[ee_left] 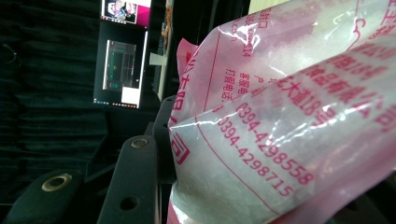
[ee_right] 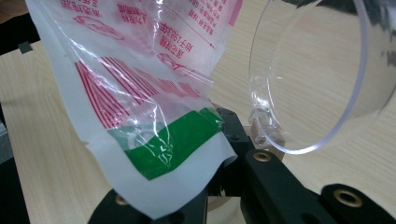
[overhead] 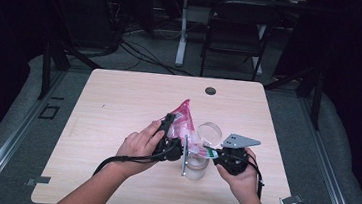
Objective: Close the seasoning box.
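Pink-printed clear plastic bag [overhead: 183,118] | both grippers, left [overhead: 168,131] and right [overhead: 213,153], pinching it | risk: spills missing clear hinged-lid jar [overhead: 196,165] below

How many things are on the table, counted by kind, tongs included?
Tongs: 2, left and right
Bag: 1
Clear jar: 1
Clear lid: 1
Total: 5

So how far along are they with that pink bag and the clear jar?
Done: the jar stands on the table with its lid flipped open. In hand: the left gripper and right gripper both hold the pink bag over it. Left: probably pouring; no contents visibly flowing yet.
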`<state>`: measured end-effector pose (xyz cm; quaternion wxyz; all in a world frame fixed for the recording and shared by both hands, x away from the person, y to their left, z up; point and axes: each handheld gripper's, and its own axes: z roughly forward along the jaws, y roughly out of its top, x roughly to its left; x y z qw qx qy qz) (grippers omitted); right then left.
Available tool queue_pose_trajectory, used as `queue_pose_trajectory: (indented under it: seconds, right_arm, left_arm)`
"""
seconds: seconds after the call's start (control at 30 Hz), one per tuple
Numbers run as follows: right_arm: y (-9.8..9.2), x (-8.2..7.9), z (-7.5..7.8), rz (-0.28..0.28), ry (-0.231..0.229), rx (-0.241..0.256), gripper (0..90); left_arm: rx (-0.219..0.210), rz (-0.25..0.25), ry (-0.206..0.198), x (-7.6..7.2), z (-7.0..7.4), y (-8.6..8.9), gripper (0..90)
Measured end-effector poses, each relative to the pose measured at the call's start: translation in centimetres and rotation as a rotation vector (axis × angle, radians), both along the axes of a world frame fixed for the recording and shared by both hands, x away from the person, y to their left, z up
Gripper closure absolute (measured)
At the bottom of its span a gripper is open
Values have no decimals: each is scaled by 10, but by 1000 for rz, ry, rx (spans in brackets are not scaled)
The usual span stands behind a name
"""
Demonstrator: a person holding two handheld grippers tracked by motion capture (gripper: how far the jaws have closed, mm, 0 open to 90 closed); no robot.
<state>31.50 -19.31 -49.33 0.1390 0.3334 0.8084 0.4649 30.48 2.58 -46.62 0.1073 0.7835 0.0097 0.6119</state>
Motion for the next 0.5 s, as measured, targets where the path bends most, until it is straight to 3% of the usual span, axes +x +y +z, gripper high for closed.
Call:
queue_pose_trajectory:
  seconds: [0.5]
  right_arm:
    - [0,1,-1,1,2,-2,900]
  left_arm:
    - [2,-5,2,0,-1,0,614]
